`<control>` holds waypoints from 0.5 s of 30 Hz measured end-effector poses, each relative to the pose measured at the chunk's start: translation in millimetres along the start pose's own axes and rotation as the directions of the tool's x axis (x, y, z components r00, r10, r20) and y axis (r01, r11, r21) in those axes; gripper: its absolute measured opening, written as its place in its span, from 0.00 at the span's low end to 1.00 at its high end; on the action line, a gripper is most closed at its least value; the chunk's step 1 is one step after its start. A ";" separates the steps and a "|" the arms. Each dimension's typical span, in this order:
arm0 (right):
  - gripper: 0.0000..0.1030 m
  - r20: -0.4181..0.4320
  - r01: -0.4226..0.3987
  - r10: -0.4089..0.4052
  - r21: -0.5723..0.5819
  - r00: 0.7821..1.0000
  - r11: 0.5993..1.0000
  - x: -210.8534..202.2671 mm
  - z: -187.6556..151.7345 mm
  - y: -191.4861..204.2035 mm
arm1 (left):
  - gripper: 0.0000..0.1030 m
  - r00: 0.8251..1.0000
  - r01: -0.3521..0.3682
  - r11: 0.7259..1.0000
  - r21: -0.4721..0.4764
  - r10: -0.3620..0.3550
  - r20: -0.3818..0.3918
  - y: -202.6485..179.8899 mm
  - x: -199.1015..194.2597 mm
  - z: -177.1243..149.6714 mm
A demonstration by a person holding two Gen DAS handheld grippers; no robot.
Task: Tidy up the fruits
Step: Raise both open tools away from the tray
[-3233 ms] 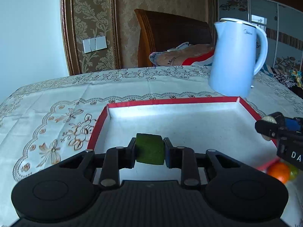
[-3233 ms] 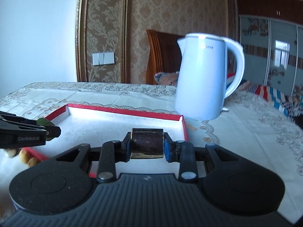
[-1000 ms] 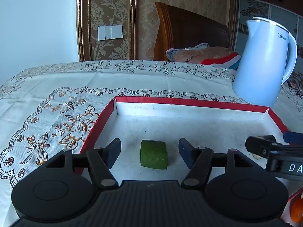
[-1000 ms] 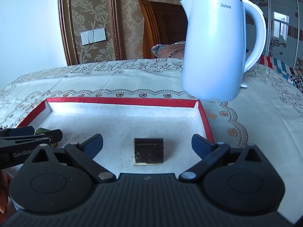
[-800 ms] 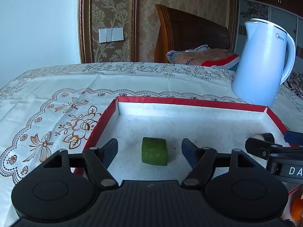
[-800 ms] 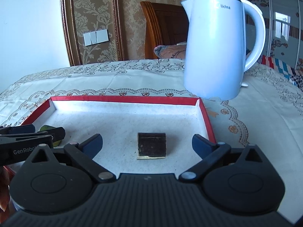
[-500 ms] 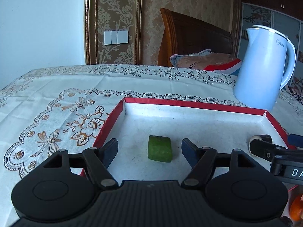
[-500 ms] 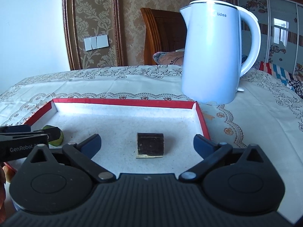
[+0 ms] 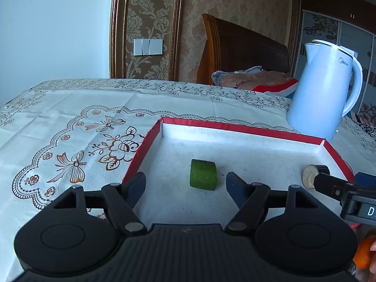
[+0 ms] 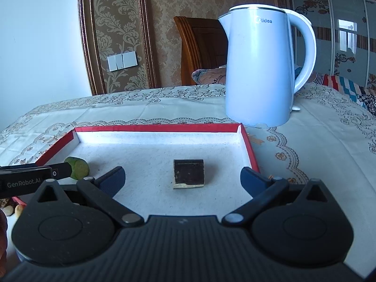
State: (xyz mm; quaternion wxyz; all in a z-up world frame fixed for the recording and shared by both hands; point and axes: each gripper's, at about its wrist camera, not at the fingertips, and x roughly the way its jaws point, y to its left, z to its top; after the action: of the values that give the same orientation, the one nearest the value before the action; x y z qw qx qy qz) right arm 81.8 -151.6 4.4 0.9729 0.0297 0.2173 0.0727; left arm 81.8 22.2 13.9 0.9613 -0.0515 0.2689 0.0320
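Note:
A green fruit chunk (image 9: 203, 174) lies in the red-rimmed white tray (image 9: 242, 130), just ahead of my open, empty left gripper (image 9: 185, 184). A dark brown fruit chunk (image 10: 188, 173) lies in the same tray (image 10: 157, 128), just ahead of my open, empty right gripper (image 10: 182, 178). The green chunk also shows at the left of the right wrist view (image 10: 77, 167), partly behind the left gripper's finger. The brown chunk shows end-on at the right of the left wrist view (image 9: 310, 179), behind the right gripper's finger (image 9: 333, 186).
A pale blue kettle (image 10: 260, 70) stands on the tablecloth behind the tray's right corner. An orange fruit (image 9: 363, 255) lies off the tray at the near right. Small pale fruits (image 10: 11, 209) lie outside the tray's near left. A wooden chair (image 9: 244, 51) stands behind the table.
Both grippers opened and let go of their chunks into the tray, then drew back and rose slightly. The chunks lie still.

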 end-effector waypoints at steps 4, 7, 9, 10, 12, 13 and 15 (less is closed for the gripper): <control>1.00 0.002 -0.020 0.019 0.015 1.000 1.000 -8.1 -4.9 -1.2 | 0.73 1.000 0.003 1.000 0.016 -0.003 0.015 -1.0 -10.0 -5.6; 1.00 0.004 -0.040 0.040 0.031 0.999 0.999 -16.5 -10.6 -3.4 | 0.73 1.000 -0.003 0.999 0.032 0.002 0.031 -2.0 -16.5 -9.5; 1.00 0.003 -0.053 0.053 0.043 0.999 0.998 -22.7 -15.4 -5.7 | 0.73 0.999 0.002 0.999 0.036 -0.004 0.036 -1.0 -21.2 -11.9; 1.00 0.005 -0.058 0.058 0.049 0.998 0.997 -25.5 -17.0 -7.3 | 0.73 0.999 0.007 0.999 0.035 -0.008 0.037 -0.5 -23.1 -12.8; 1.00 0.020 -0.060 0.058 0.063 0.998 0.996 -31.8 -19.3 -9.9 | 0.73 0.999 0.013 0.999 0.036 -0.014 0.038 0.9 -27.6 -15.5; 1.00 0.027 -0.058 0.056 0.065 0.998 0.996 -34.2 -20.0 -11.0 | 0.73 0.999 0.013 0.999 0.039 -0.015 0.038 1.7 -29.9 -17.4; 1.00 0.032 -0.055 0.053 0.067 0.998 0.996 -36.6 -21.1 -12.2 | 0.74 0.999 0.014 0.999 0.045 -0.016 0.043 3.7 -36.7 -21.8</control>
State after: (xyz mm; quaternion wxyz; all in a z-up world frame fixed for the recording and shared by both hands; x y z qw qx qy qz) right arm 41.6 -168.8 -0.4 0.9721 0.0699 0.2042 0.0912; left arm 38.9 22.1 14.2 0.9680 -0.0313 0.2481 0.0196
